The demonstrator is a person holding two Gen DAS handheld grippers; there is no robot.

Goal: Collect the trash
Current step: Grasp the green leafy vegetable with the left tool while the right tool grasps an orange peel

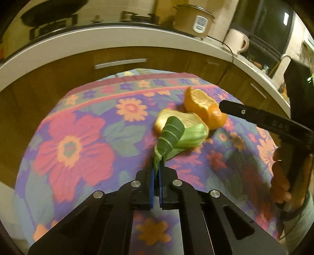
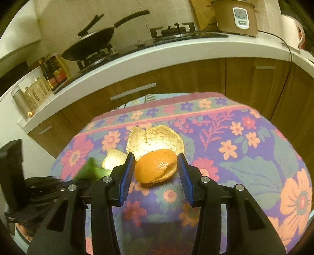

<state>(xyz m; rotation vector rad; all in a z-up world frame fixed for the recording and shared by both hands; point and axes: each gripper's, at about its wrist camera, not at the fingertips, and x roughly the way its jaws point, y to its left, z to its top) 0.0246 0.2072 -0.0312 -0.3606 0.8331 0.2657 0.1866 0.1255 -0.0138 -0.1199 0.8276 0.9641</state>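
Kitchen counter (image 2: 176, 47) with a white edge and wooden cabinet doors curves behind a table covered by a flowered cloth (image 1: 78, 141) in purple, pink and orange. On the counter stand one black wok (image 2: 92, 43) on the stove, one tan rice cooker (image 2: 235, 15) and a few bottles (image 2: 52, 70).

Three pieces of orange peel lie near the cloth's middle, close together: a large one (image 2: 155, 139) showing its pale pith, a smaller pale one (image 2: 113, 158) to its left, and a curled one (image 2: 157, 166) with the orange skin outward. One green leaf (image 1: 172, 135), dark and ribbed on one face and pale on the other, reaches across the small piece.

Left gripper (image 1: 156, 172) has its blue pads pinched tight on the leaf's stem end. Right gripper (image 2: 156, 166) stands half open, its fingers either side of the curled peel without clearly pressing it.
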